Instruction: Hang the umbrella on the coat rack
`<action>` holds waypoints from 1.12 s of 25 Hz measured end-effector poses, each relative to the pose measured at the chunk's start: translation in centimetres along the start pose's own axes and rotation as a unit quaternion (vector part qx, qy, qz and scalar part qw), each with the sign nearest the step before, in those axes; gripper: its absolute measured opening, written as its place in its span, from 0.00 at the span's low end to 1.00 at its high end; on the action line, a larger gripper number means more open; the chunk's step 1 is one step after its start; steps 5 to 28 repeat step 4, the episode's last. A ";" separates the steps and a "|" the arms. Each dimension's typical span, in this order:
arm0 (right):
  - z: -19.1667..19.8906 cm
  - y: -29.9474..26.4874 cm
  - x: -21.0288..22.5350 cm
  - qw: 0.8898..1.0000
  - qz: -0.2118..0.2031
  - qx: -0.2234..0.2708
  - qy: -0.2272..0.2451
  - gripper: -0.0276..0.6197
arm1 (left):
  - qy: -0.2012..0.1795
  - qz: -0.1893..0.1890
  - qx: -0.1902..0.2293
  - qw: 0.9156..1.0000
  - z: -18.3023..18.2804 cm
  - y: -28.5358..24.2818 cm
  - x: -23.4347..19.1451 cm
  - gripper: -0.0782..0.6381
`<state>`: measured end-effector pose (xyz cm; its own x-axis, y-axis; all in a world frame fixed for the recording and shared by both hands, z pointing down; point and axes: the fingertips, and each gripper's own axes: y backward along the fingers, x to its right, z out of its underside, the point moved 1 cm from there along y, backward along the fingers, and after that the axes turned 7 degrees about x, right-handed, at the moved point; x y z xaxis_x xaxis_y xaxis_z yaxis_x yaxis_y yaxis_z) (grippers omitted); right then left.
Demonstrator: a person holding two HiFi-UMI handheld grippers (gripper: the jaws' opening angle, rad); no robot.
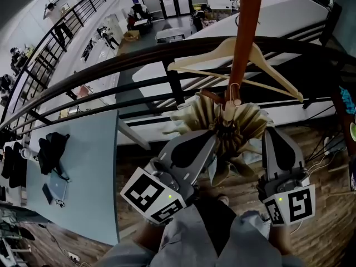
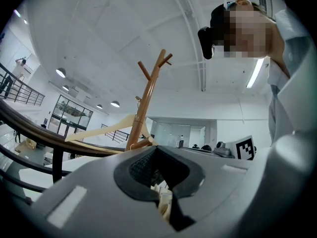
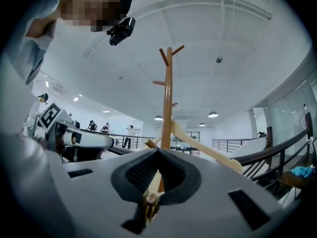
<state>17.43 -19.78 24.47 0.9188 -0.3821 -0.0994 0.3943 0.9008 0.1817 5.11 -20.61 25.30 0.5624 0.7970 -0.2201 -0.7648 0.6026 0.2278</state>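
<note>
Inspector A: Where is the umbrella (image 1: 225, 125)?

Inspector B: Against the coat rack (image 1: 243, 32) pole, beneath the hanger (image 1: 261, 60). The left gripper (image 1: 210, 143) and right gripper (image 1: 271, 135), 2 in all, clamp it, seemingly steadying it for hooking.

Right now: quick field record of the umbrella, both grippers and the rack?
umbrella: beige, folded, up against the coat rack pole
left gripper: shut on umbrella fabric
right gripper: shut on a slim beige part of the umbrella
hanger: wooden, on the rack above the umbrella
hung: cannot tell
</note>
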 end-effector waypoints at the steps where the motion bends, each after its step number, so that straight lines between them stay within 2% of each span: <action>1: 0.1 0.0 0.0 1.000 -0.001 0.000 0.000 0.05 | 0.000 0.000 0.000 1.000 0.1 0.0 0.0 0.12; 28: 0.3 0.0 0.0 1.000 -0.002 -0.001 0.000 0.05 | -0.001 0.000 -0.001 1.000 0.2 -0.1 -0.1 0.12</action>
